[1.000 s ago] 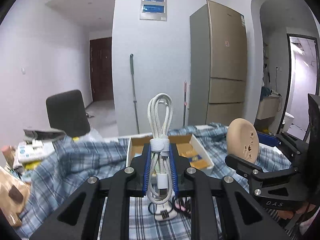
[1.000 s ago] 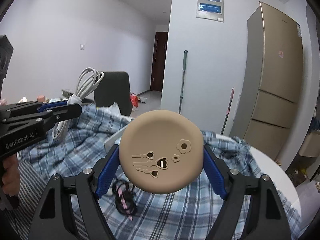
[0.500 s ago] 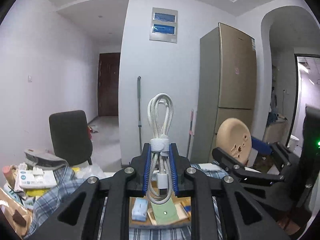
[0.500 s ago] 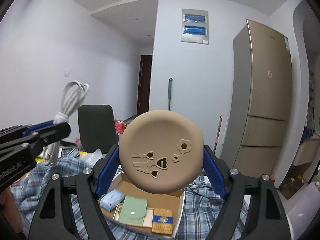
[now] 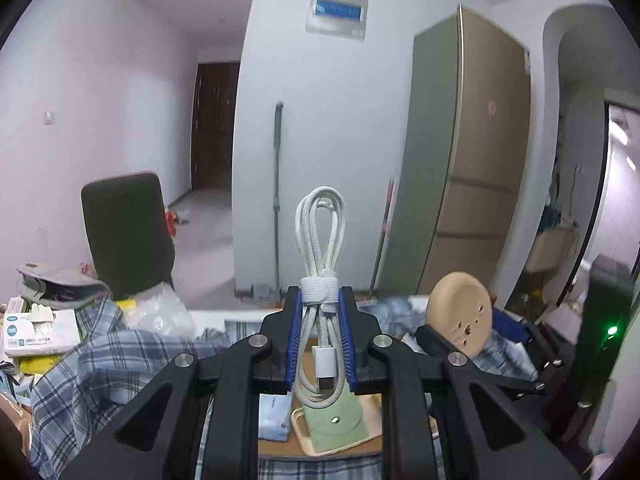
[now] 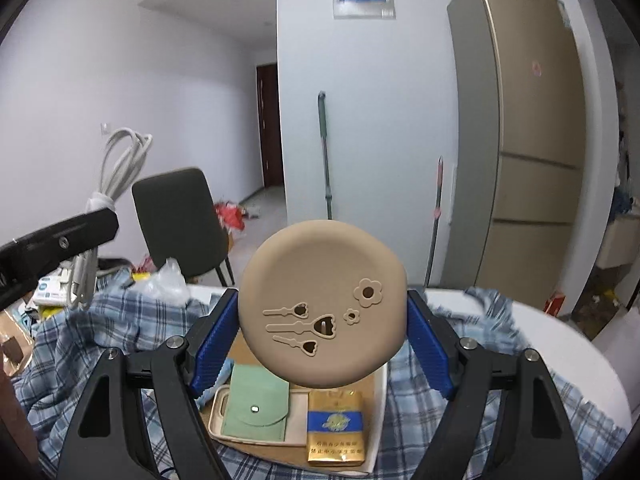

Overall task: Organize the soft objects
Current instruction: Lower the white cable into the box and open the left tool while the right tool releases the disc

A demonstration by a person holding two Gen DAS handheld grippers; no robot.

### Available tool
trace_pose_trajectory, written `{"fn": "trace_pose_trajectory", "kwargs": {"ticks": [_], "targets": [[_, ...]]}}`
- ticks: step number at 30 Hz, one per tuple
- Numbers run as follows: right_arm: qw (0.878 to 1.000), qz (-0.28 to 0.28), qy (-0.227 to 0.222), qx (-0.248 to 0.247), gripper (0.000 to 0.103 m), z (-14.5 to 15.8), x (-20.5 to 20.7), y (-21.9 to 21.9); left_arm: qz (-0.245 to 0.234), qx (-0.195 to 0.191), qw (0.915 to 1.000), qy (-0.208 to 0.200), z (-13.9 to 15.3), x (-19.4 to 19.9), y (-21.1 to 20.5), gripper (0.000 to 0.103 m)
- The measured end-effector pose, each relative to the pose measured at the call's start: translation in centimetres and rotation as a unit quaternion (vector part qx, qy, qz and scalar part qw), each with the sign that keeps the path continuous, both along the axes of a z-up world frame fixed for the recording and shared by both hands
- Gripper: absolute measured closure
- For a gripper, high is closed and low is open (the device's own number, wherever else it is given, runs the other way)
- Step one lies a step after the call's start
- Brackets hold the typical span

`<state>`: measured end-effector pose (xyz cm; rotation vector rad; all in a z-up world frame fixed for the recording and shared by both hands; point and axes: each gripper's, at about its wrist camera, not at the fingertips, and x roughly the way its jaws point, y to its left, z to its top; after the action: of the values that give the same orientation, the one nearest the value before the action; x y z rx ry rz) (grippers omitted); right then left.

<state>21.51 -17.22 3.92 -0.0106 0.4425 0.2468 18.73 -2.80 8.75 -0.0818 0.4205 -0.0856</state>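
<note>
Both grippers had travelled forward over the second, so the cardboard box [image 6: 240, 344], once far ahead on the checked cloth [image 6: 500, 392], now lay right beneath their fingertips. At the left gripper [image 5: 320, 344] the blue pads were clamped tight on a bundled white cable [image 5: 320, 240], which stood upright with its loop above the fingers and its plug end hanging below them. At the right gripper [image 6: 322, 344] the jaws stood wide, pressed against both sides of a round tan silicone pouch [image 6: 320, 308] with flower and heart cut-outs; it was held face-on to the camera above the box. In the left wrist view that pouch [image 5: 460, 316] showed just right of the cable, edge-on. Inside the box, near its front edge, lay a green snap pouch [image 6: 256, 404] on a cream phone case [image 6: 298, 412], with a gold and blue pack [image 6: 336, 428] beside them toward the box's right side and a pale blue packet [image 5: 274, 416] toward the left. Beyond the table's far edge stood a dark chair [image 6: 180, 220], a mop [image 6: 326, 152] against the wall and a gold fridge [image 6: 532, 128].
</note>
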Motion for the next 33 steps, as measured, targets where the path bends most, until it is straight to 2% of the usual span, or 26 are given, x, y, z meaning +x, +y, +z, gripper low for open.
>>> {"fn": "trace_pose_trajectory", "kwargs": {"ticks": [2,6,9,14,23,31,32,33], "targets": [[1.000,0.007,0.016,-0.005,0.024,-0.9,0.2,0.4,0.000,0.015,0.9995,0.028,-1.2,1.3,-0.2,0.084],[0.999,0.014,0.047,-0.015,0.024,-3.1,1.1,1.0,-0.005,0.019,0.9959,0.089,-4.5,3.9,0.1,0.084],[0.997,0.010,0.062,-0.046,0.024,-4.9,1.6,2.1,-0.012,0.029,0.9925,0.118,-6.8,5.1,-0.3,0.084],[0.992,0.019,0.113,-0.051,0.024,-7.4,2.8,2.2,-0.015,0.044,0.9859,0.161,-10.3,6.9,-0.5,0.084],[0.985,0.030,0.156,-0.066,0.024,-10.0,3.7,2.3,-0.022,0.061,0.9806,0.185,-12.0,7.5,-1.1,0.084],[0.982,0.035,0.173,-0.071,0.022,-10.8,4.2,2.3,-0.011,0.051,0.9800,0.192,-12.0,7.8,-0.5,0.082],[0.982,0.034,0.173,-0.072,0.021,-10.9,4.3,2.3,-0.009,0.049,0.9799,0.193,-12.0,7.8,-0.4,0.076],[0.982,0.033,0.173,-0.074,0.020,-11.0,4.3,2.3,-0.008,0.047,0.9800,0.193,-12.0,7.8,-0.2,0.062]]}}
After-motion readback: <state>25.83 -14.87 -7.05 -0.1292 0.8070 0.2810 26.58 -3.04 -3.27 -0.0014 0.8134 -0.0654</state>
